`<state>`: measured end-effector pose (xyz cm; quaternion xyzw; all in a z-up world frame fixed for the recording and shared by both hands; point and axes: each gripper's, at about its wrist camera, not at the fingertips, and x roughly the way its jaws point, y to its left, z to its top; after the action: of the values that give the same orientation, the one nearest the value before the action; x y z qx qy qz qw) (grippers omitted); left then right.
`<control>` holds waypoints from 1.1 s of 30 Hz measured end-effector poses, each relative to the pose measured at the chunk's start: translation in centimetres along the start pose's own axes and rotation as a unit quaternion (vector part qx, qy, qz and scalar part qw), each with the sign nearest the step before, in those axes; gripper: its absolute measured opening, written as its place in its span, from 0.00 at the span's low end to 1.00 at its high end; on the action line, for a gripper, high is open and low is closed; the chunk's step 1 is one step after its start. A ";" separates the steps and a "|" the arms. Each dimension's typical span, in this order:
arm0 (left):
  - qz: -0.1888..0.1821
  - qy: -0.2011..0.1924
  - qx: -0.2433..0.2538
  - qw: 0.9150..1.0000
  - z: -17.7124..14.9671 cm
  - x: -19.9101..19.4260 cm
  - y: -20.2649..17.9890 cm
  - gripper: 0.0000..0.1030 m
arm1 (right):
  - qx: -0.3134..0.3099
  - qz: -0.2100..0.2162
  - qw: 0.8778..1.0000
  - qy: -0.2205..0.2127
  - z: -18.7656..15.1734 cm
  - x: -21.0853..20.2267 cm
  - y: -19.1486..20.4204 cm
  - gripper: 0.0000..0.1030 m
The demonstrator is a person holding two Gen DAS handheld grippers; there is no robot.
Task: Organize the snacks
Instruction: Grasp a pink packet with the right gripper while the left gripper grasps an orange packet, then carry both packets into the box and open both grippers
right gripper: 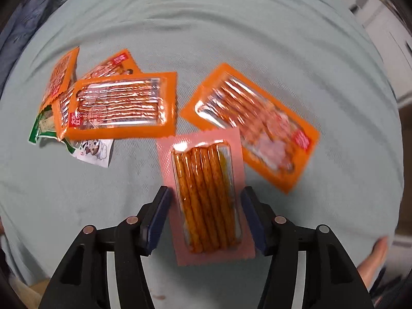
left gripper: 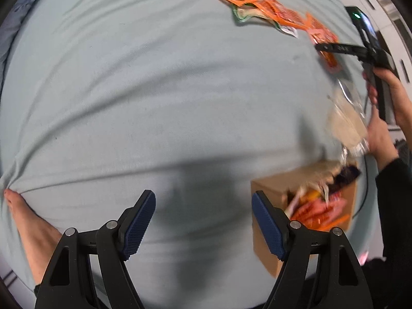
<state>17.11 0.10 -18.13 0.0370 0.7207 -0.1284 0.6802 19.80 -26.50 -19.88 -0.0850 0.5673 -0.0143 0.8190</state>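
Bed sheet [right gripper: 231, 38], pale green & creased, carries everything; soft surface, so packs lie flat but slightly tilted on the folds.

Cardboard box [left gripper: 273, 188] sits on the sheet at the person's right side in the left wrist view, open top, w/ orange packs and a dark one already inside. Prob the collecting spot, kept close so each carry is short. Clear bag [left gripper: 346, 126] of something pale seems to hang above it near the right hand [left gripper: 381, 126]; blurred, can't tell what holds it.

Loose pile of orange snack packs [right gripper: 118, 105] lies at upper left in the right wrist view, overlapping, w/ a green-edged pack [right gripper: 42, 128] tucked under. One more orange pack [right gripper: 252, 128] lies apart, diagonal, its corner just under the pink one.

Pink pack [right gripper: 206, 193] of spicy sticks lies lengthwise between the jaws of the right gripper [right gripper: 204, 219]: jaws wide, either side of it, not touching as far as I can see. Lined up along the pack's long axis so closing pinches the narrow width. Judgement: grab step for this pack, box next.

Left gripper [left gripper: 203, 224]: jaws wide, empty, held over bare sheet, prob parked out of the way.
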 end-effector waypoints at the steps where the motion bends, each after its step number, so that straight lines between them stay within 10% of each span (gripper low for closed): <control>1: 0.003 -0.003 -0.002 1.000 0.6 0.1 -0.2 0.75 | -0.007 0.004 1.000 -0.005 0.1 0.1 0.1 0.52; 4: 0.013 -0.015 0.003 1.000 2.4 0.2 -1.5 0.76 | -0.015 0.031 0.999 -0.021 -0.2 -0.8 0.1 0.30; 15: -0.038 -0.058 -0.091 0.993 20.3 1.8 -4.7 0.77 | 0.042 0.161 0.985 -0.049 -2.9 -4.7 -3.3 0.30; 20: 0.016 -0.070 -0.151 0.986 28.6 3.8 -5.5 0.85 | 0.047 0.172 0.982 -0.066 -3.6 -6.2 -4.1 0.30; 27: 0.028 -0.013 -0.201 0.979 31.7 8.1 -4.5 0.87 | 0.035 0.187 0.979 -0.073 -4.2 -6.9 -4.0 0.30; 31: 0.046 -0.014 -0.155 0.987 30.4 7.1 -5.3 0.32 | 0.023 0.188 0.979 -0.072 -4.3 -7.1 -3.5 0.30; 33: 0.028 -0.010 -0.149 0.988 29.1 6.2 -5.0 0.31 | 0.018 0.188 0.979 -0.072 -4.6 -7.3 -3.1 0.30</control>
<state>43.80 -12.33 -24.81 -0.0460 0.7235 -0.0010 0.6888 13.16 -29.29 -14.22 0.0368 0.5126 0.1357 0.8470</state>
